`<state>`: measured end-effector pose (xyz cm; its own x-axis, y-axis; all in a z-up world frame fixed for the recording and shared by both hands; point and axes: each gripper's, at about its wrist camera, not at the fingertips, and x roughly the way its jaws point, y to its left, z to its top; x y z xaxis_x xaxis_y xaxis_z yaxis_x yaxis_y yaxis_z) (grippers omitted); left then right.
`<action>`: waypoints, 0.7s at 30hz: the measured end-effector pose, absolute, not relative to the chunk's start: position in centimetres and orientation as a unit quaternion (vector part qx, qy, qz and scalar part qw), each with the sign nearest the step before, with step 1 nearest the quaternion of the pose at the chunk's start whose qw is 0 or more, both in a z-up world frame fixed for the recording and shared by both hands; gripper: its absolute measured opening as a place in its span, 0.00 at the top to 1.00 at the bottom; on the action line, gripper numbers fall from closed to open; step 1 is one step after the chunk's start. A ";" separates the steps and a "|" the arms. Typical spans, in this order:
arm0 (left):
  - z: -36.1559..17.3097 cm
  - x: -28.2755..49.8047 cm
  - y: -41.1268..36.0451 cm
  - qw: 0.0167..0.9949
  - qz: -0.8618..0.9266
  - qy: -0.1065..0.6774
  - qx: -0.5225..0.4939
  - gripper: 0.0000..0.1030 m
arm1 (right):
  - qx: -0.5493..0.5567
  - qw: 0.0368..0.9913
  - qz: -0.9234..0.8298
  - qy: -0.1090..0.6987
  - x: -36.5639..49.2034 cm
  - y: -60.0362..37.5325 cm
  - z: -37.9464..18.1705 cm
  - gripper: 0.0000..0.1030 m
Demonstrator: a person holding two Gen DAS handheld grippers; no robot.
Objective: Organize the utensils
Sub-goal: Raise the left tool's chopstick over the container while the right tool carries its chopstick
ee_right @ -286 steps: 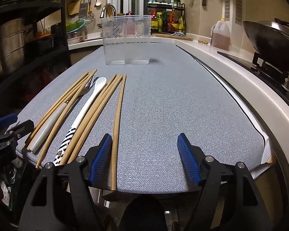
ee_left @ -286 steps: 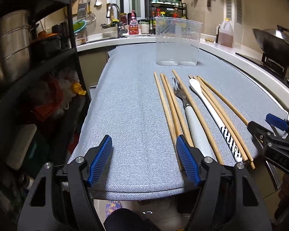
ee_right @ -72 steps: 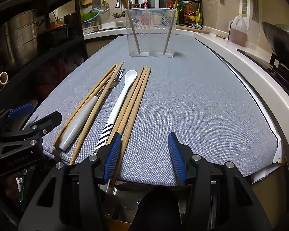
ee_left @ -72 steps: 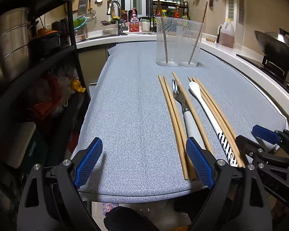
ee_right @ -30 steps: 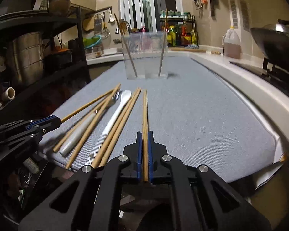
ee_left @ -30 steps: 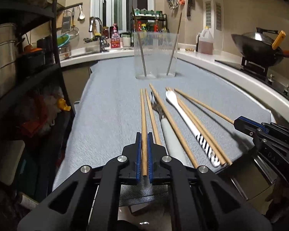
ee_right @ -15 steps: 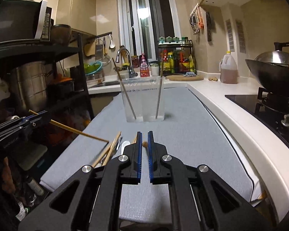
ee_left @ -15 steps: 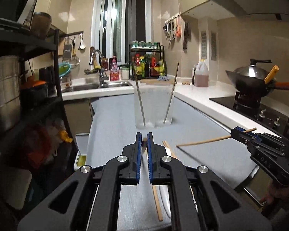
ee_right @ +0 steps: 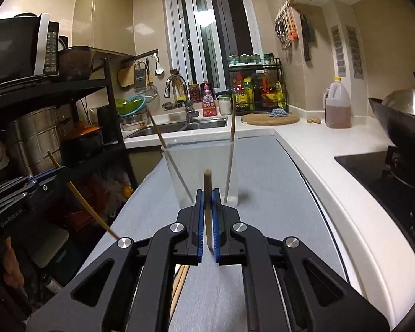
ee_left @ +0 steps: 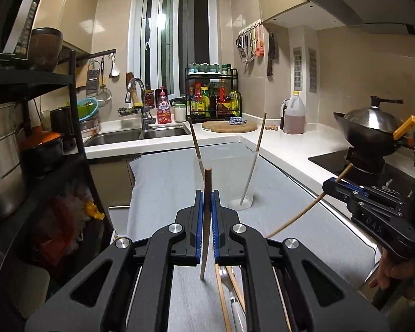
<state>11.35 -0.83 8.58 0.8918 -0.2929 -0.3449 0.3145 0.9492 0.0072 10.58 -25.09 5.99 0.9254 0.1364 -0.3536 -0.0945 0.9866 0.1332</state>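
Though near, container (ee_left: 236,177) beyond chopsticks (ee_left: 206,221).

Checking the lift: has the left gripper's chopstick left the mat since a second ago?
Yes. The chopstick rose from lying flat to upright, in front of the clear container.

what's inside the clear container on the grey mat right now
Two chopsticks stand inside the clear container, one leaning left, one leaning right. The right gripper covers its bottom middle, so that part stays unseen.
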 end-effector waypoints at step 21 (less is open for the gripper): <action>19.2 20.4 -2.6 0.969 -0.193 0.156 -0.008 0.94 | 0.054 0.990 0.073 0.109 18.3 -25.7 18.1 0.94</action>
<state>20.44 -2.60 19.22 0.8762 -0.3772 -0.2999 0.3722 0.9250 -0.0760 18.33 -25.74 18.12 0.9656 0.1570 -0.2074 -0.1333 0.9833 0.1237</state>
